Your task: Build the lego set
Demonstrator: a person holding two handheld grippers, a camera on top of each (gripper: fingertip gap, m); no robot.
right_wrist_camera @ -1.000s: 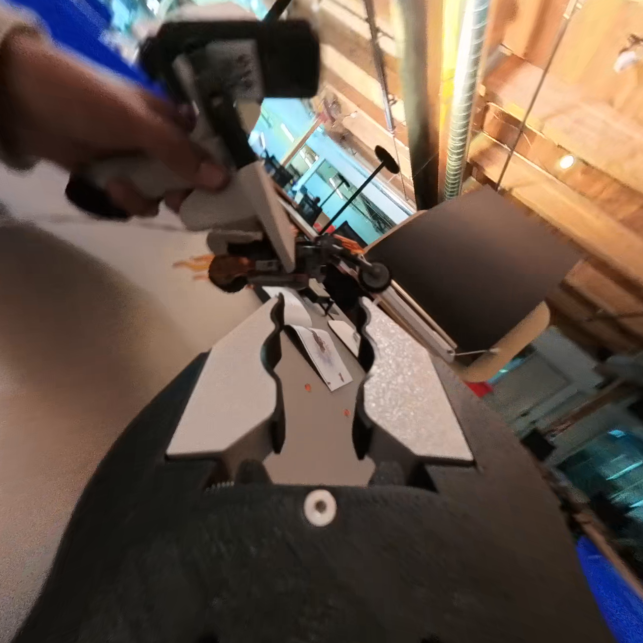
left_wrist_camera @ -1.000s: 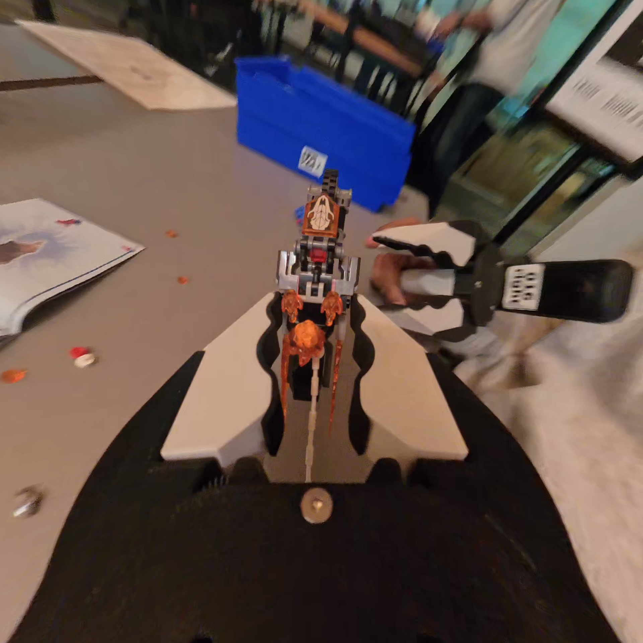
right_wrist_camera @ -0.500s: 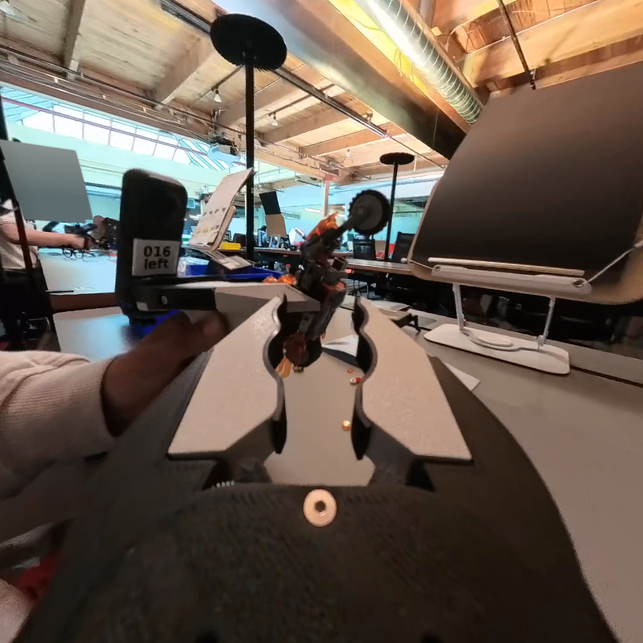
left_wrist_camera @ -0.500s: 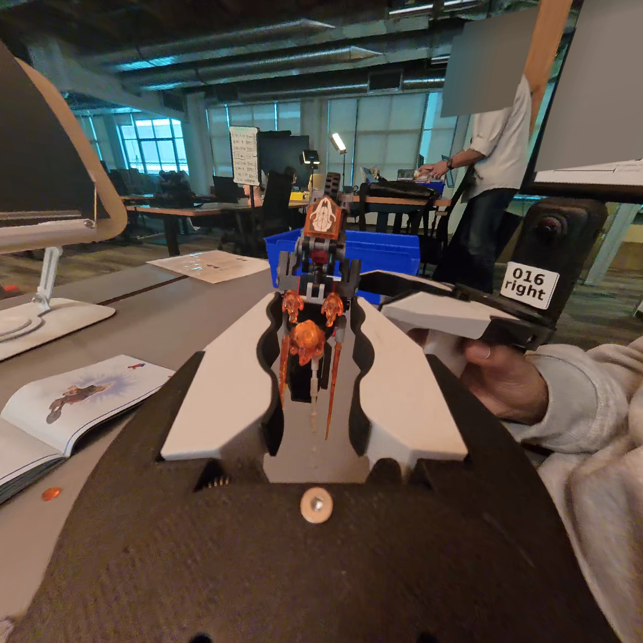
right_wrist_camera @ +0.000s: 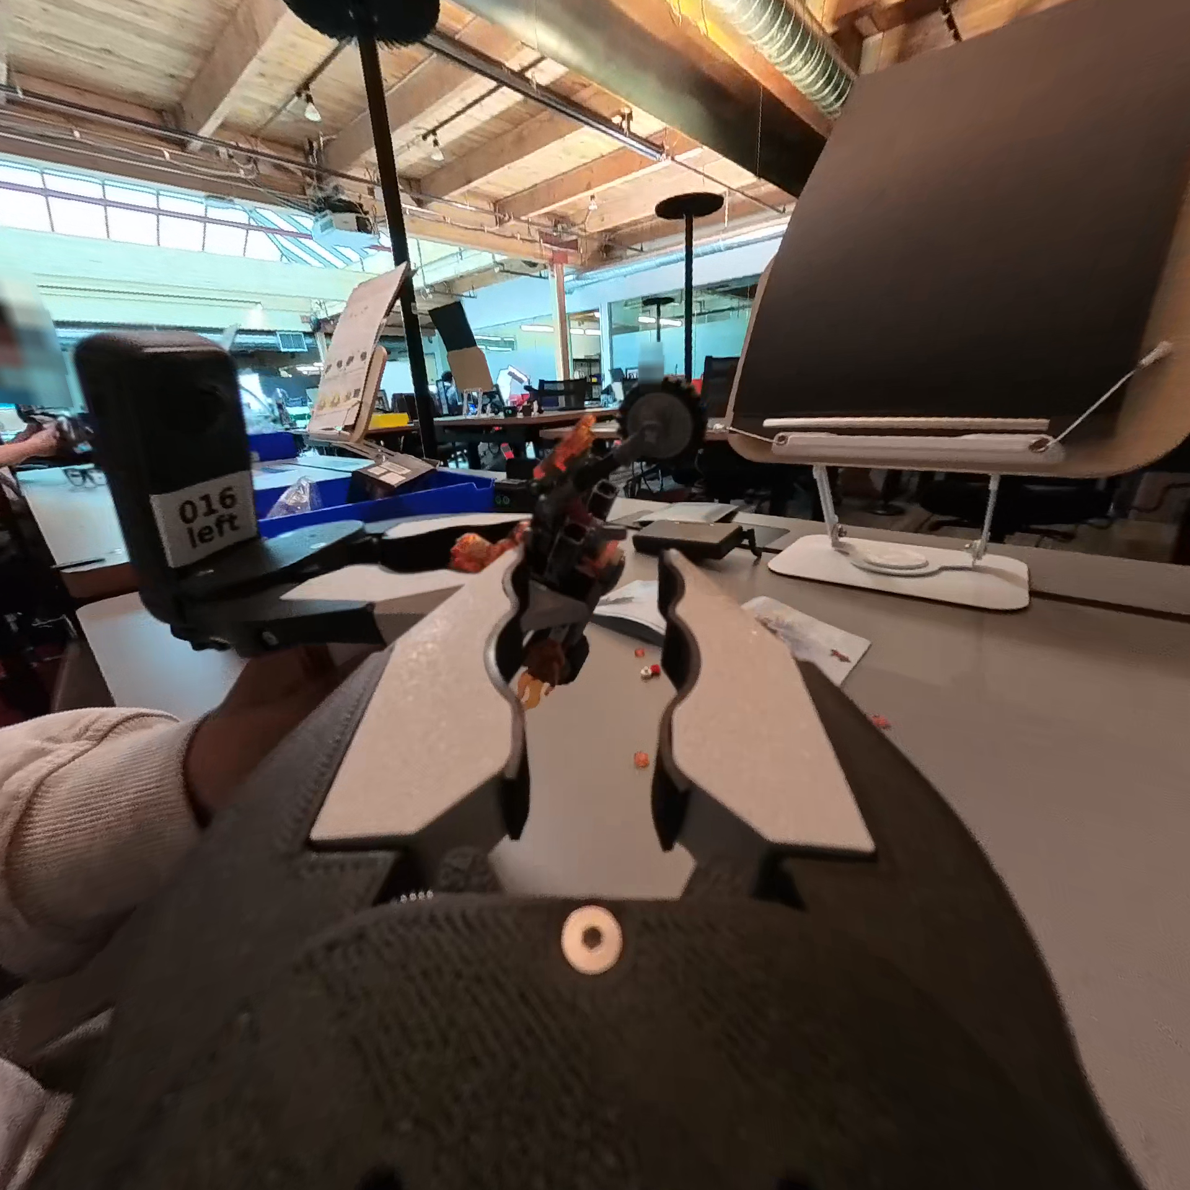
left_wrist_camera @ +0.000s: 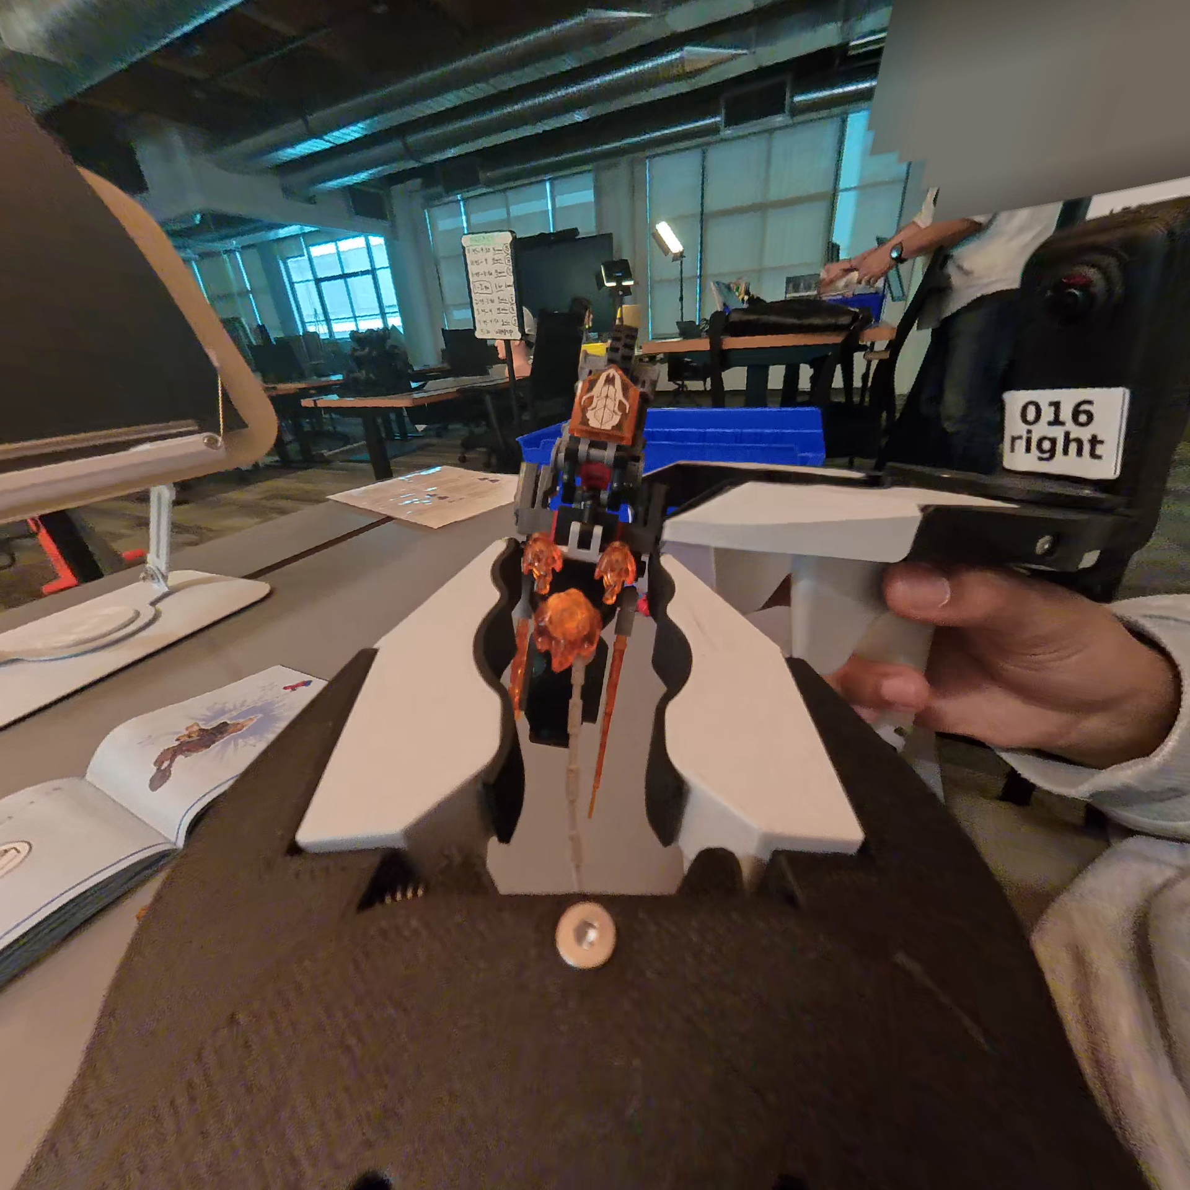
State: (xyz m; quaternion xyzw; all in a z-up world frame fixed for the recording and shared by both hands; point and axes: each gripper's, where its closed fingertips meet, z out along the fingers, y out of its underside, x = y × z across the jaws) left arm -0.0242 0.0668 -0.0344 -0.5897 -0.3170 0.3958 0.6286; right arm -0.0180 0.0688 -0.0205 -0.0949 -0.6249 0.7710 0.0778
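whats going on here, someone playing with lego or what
A person is building a lego model with a handheld gripper in each hand. The left gripper is shut on the model, a dark vehicle with orange flame pieces, and holds it up above the grey table. The right gripper is open, its fingers either side of the model without closing. An open instruction booklet and a few loose small pieces lie on the table.
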